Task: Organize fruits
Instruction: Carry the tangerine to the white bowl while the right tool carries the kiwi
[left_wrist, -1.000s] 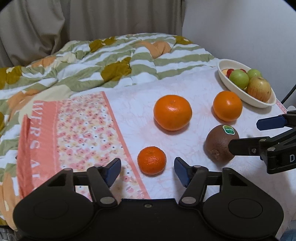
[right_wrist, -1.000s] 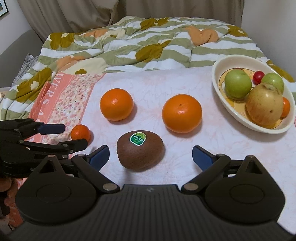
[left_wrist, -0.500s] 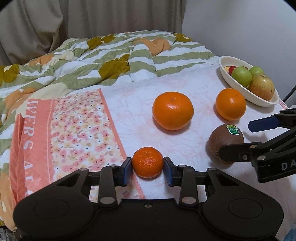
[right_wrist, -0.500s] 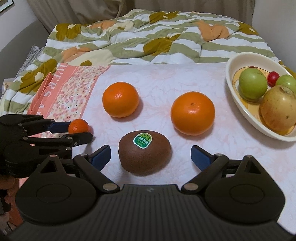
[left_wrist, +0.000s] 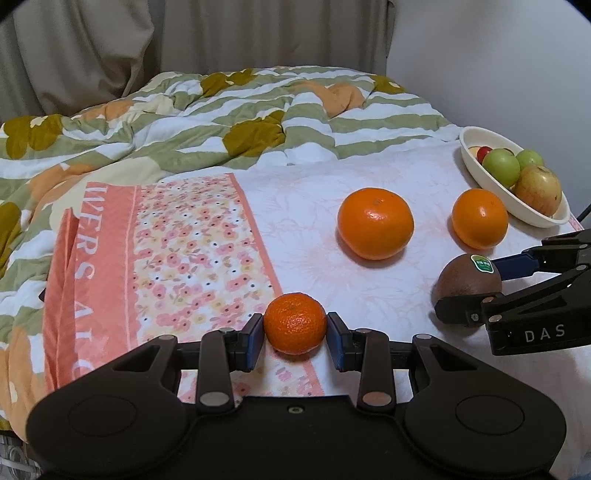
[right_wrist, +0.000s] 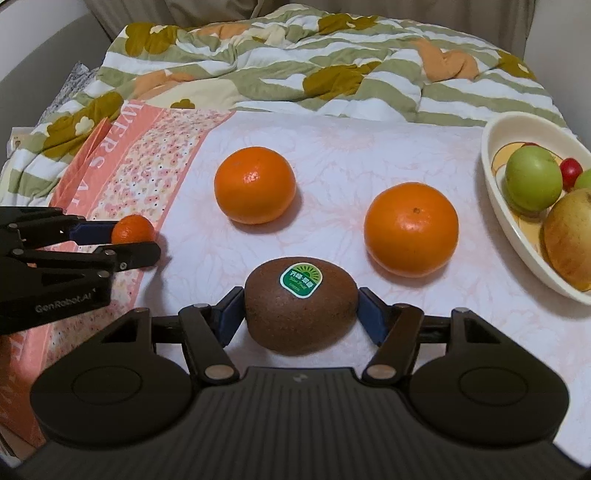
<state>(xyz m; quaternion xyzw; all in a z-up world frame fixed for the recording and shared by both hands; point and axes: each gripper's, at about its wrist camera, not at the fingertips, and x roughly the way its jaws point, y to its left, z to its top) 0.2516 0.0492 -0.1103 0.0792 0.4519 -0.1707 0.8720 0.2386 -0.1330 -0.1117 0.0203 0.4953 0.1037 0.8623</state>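
Note:
A small mandarin rests on the bed cover, and my left gripper is shut on it, blue pads pressing on both sides. To the right lies a brown kiwi with a green sticker. My right gripper is closing its jaws around it, and both pads touch the kiwi's ends. Two large oranges sit beyond the kiwi. A white oval bowl at the right holds green apples, a yellowish apple and a small red fruit.
A crumpled green, white and orange quilt is heaped across the back of the bed. A floral pink band runs down the cover's left side. Curtains and a pale wall stand behind. The bowl sits near the bed's right edge.
My left gripper closed on the small mandarin and stayed there. My right gripper moved forward over the kiwi, and its jaws came in from wide open onto it.

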